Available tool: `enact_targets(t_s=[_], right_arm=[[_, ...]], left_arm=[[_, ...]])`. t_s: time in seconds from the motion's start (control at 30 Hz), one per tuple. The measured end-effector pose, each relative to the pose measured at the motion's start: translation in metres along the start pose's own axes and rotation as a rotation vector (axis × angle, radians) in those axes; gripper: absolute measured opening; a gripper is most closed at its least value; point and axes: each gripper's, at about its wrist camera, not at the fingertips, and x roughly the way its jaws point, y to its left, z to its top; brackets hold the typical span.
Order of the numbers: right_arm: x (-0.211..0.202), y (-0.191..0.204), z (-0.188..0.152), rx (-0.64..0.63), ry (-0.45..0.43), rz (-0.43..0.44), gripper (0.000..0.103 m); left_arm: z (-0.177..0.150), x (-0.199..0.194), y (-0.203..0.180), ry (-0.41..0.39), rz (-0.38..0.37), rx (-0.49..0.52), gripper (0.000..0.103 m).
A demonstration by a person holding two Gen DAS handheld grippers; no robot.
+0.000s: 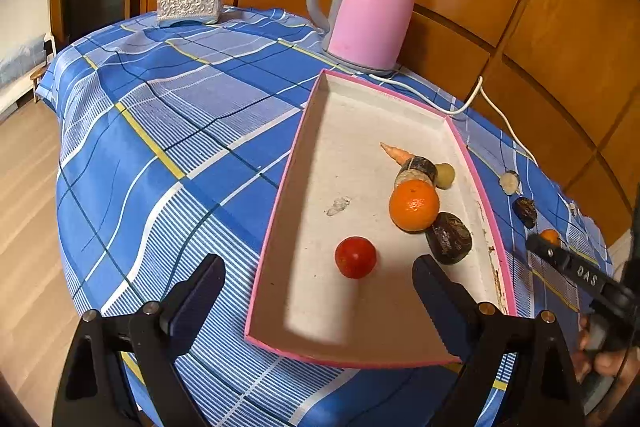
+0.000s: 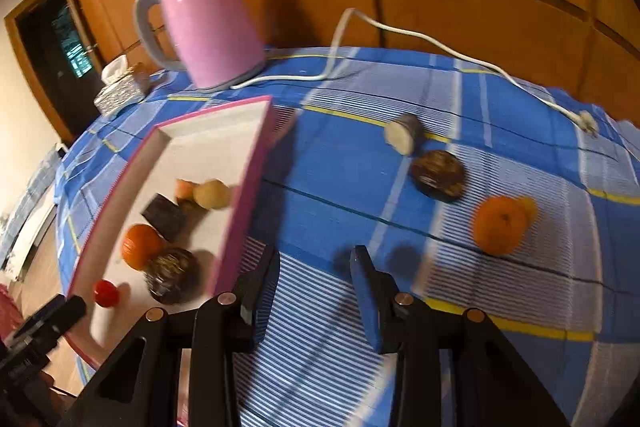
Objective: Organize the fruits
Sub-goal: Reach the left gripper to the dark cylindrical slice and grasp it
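Note:
A pink-edged white tray lies on the blue checked tablecloth. In it are a red tomato, an orange, a dark brown fruit, a carrot and a pale fruit. On the cloth right of the tray lie an orange, a dark fruit and a cut pale piece. My left gripper is open over the tray's near end, just behind the tomato. My right gripper is open and empty above the cloth.
A pink kettle stands behind the tray, its white cord trailing across the cloth to the right. A tissue box sits at the far left corner. Wooden panels back the table.

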Motion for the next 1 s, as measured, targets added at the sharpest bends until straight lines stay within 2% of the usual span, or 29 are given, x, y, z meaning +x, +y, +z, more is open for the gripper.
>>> enact_targets(t_s=[0.2,0.4,0.57,0.77,1.0], right_arm=[[-0.021,-0.039,-0.017,0.062,-0.026,-0.104,0.037],[-0.051,-0.093,-0.033,0.166,-0.082,-0.293,0.037],[-0.064,-0.137,-0.052,0.273,-0.087,-0.48,0.037],[-0.064,-0.168,-0.072,0.382,-0.075,-0.54,0.037],[-0.057,-0.164,-0.076,0.361,-0.111,-0.554,0.041]], left_arm=[[0.003,-0.005,-0.005,-0.01,-0.017,0.012,0.095],[0.008,-0.008,-0.013,-0.02,-0.044,0.037,0.095],[0.012,-0.012,-0.026,-0.029,-0.079,0.079,0.095],[0.021,-0.014,-0.053,-0.026,-0.145,0.155,0.095],[0.032,-0.007,-0.103,0.023,-0.257,0.264,0.093]])
